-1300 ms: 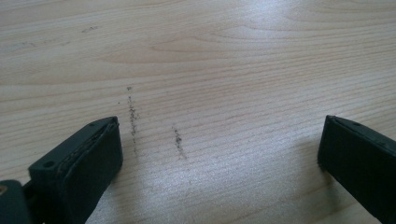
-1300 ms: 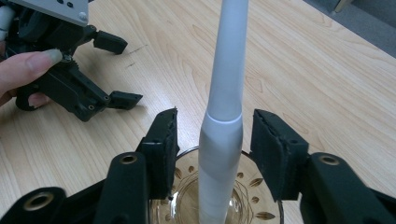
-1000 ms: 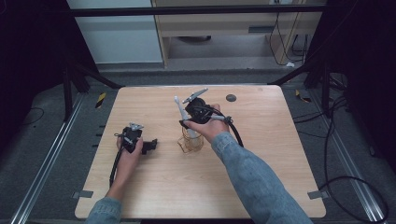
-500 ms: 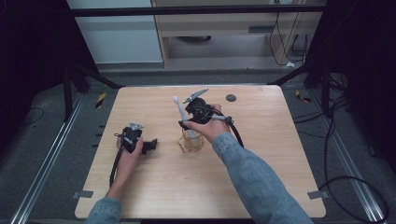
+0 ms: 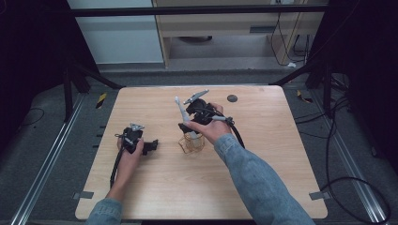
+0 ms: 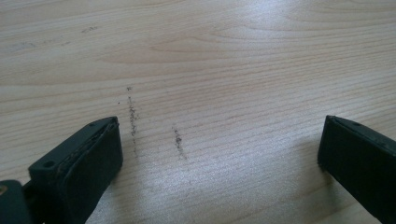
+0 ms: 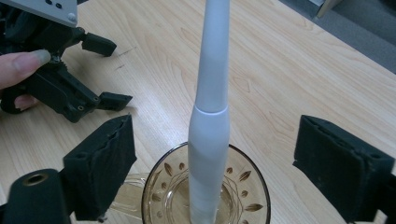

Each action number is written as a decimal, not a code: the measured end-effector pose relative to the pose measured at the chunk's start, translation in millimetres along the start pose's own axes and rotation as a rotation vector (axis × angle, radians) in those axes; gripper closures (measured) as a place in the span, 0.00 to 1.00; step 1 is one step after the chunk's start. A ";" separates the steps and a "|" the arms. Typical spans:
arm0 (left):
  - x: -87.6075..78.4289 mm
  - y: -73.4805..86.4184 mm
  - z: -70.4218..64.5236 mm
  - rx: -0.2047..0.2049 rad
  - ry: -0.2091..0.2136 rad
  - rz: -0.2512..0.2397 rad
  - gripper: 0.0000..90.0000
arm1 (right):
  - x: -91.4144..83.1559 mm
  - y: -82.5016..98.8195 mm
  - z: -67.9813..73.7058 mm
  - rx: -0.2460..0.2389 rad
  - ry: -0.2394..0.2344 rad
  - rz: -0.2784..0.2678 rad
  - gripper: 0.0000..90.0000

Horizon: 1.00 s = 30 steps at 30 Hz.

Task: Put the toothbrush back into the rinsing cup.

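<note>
A light wooden table point(image 5: 263, 187) with rounded corners stands on grey floor. Near its far edge lies a small dark round disc point(image 5: 232, 98). Two faint dark scuff marks point(image 6: 133, 119) streak the tabletop. Black cables point(image 5: 338, 159) trail over the floor at right; a pale cabinet point(image 5: 117, 33) stands behind.

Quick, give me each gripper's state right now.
Left gripper: open, nothing between its jaws, just bare table.
Right gripper: jaws just opened, straddling the white toothbrush standing in the glass cup, not gripping it.

You have a white toothbrush point(image 7: 208, 126) standing in an amber glass cup point(image 7: 163, 186) with a leaf pattern, on pale wood-grain table point(image 5: 281, 154).
</note>
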State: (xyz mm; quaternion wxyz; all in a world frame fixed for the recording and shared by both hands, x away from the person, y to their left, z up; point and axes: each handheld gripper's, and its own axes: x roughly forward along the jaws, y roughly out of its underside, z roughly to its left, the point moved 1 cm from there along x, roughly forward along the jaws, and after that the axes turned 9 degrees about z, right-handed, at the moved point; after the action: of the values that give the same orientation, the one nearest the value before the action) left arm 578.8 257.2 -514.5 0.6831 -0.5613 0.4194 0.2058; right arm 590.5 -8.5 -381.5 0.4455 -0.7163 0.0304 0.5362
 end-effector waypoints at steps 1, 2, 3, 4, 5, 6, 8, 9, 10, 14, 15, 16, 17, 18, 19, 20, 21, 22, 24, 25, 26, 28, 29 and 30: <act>0.0 0.0 0.0 0.000 0.000 0.000 0.00 | -0.2 0.3 -0.2 -0.007 0.001 -0.004 0.12; 0.0 0.0 0.0 0.000 0.000 0.000 0.00 | -0.6 0.6 -0.2 -0.008 0.003 -0.006 0.11; 0.0 0.0 0.0 0.000 0.000 0.000 0.00 | -1.5 0.8 0.0 -0.006 0.008 -0.009 0.11; 0.0 0.0 0.0 0.000 0.000 0.000 0.00 | -2.4 1.1 0.0 -0.005 0.008 -0.015 0.11; 0.0 0.0 0.0 -0.001 0.000 0.000 0.00 | -3.5 1.4 -0.5 -0.015 0.013 -0.024 0.10; 0.0 0.0 0.0 0.000 0.000 0.000 0.00 | -4.4 1.5 -0.3 -0.012 0.015 -0.026 0.11; 0.0 0.0 0.0 0.000 0.000 0.000 0.00 | -7.0 2.1 -0.1 -0.010 0.017 -0.033 0.11; 0.0 0.0 0.0 0.000 0.000 0.000 0.00 | -8.2 2.4 -0.1 -0.011 0.021 -0.036 0.11; 0.0 0.0 0.0 0.000 0.000 0.000 0.00 | -9.4 2.7 -0.1 -0.012 0.020 -0.042 0.11; 0.0 0.0 -0.1 0.000 -0.001 0.000 0.00 | -14.6 4.3 0.2 -0.002 0.025 -0.056 0.12; 0.0 0.0 -0.1 0.000 -0.001 0.000 0.00 | -15.7 4.7 -0.1 -0.007 0.026 -0.060 0.12; 0.0 0.0 -0.1 -0.001 -0.001 0.000 0.00 | -16.9 4.9 0.0 -0.007 0.025 -0.067 0.12; 0.0 0.0 0.0 0.000 0.000 0.000 0.00 | -17.9 5.1 0.1 -0.006 0.024 -0.071 0.12; 0.0 0.0 0.0 -0.001 0.000 0.000 0.00 | -19.3 5.4 0.1 -0.009 0.026 -0.070 0.12; 0.0 0.0 0.0 0.000 0.000 0.000 0.00 | -20.5 5.7 0.2 -0.009 0.027 -0.071 0.12; 0.0 0.0 0.0 0.000 0.000 0.000 0.00 | -21.9 5.9 0.4 -0.006 0.027 -0.073 0.12; 0.0 0.0 0.0 0.000 0.000 0.000 0.00 | -23.2 6.4 0.1 -0.011 0.027 -0.077 0.12; 0.0 0.0 0.0 -0.001 0.000 0.000 0.00 | -24.4 6.7 0.1 -0.012 0.026 -0.079 0.12; 0.0 0.0 -0.1 -0.001 0.000 -0.001 0.00 | -26.7 7.8 0.3 -0.014 0.030 -0.081 0.12; 0.0 0.0 -0.1 -0.001 0.000 -0.001 0.00 | -28.2 8.5 0.4 -0.013 0.031 -0.082 0.13; 0.0 0.0 0.0 -0.001 0.000 0.000 0.00 | -29.1 9.4 0.3 -0.015 0.031 -0.087 0.13; 0.0 0.0 0.0 -0.001 0.000 0.000 0.00 | -30.6 11.0 0.2 -0.016 0.029 -0.092 0.13; 0.0 0.0 -0.1 -0.001 0.000 -0.001 0.00 | -31.2 11.9 0.1 -0.014 0.030 -0.094 0.13; 0.0 0.0 0.0 0.000 0.000 0.000 0.00 | -31.7 13.0 -0.2 -0.016 0.029 -0.095 0.13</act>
State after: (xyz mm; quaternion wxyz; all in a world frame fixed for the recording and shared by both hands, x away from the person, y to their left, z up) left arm 578.8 257.1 -514.5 0.6830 -0.5616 0.4193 0.2057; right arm 570.4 -30.2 -364.1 0.4641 -0.7282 -0.0013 0.5042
